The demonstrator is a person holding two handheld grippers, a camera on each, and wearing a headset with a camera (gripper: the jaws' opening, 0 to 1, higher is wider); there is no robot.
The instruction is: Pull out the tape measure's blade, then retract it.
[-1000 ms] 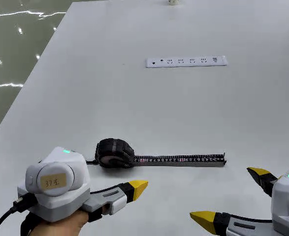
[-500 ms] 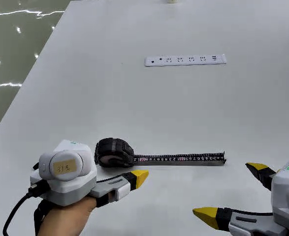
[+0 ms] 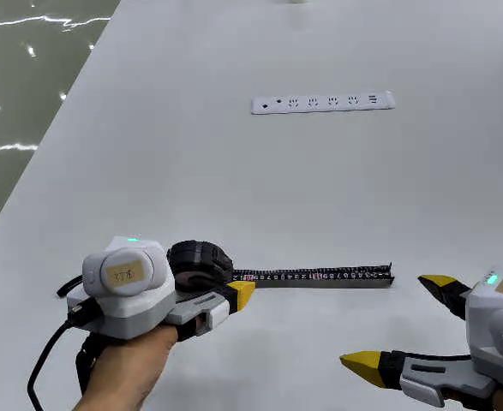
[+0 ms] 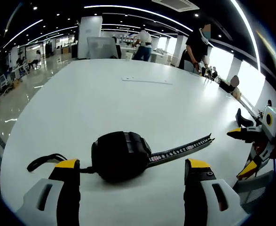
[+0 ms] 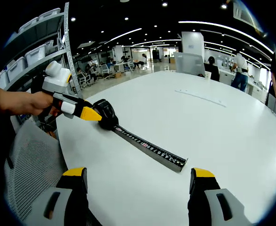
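1. We hold the left gripper [image 4: 132, 165], jaws wide, either side of the black tape measure [image 4: 121, 155], which lies near left on the white surface [image 3: 320, 188].
2. Its blade [image 3: 320, 276] lies drawn out rightward; the right gripper [image 3: 398, 322], also wide and holding nothing, hovers near the hooked end.
3. We judge retraction comes next: clamp the tape measure squarely, then free the blade.

The left hand-held gripper [image 4: 132, 165] has its yellow-tipped jaws wide apart. The black tape measure [image 4: 121, 155] lies on the white counter [image 4: 128, 101] just ahead, between them. Its blade [image 4: 182, 148] stretches rightward toward the right hand-held gripper [image 4: 241, 153].
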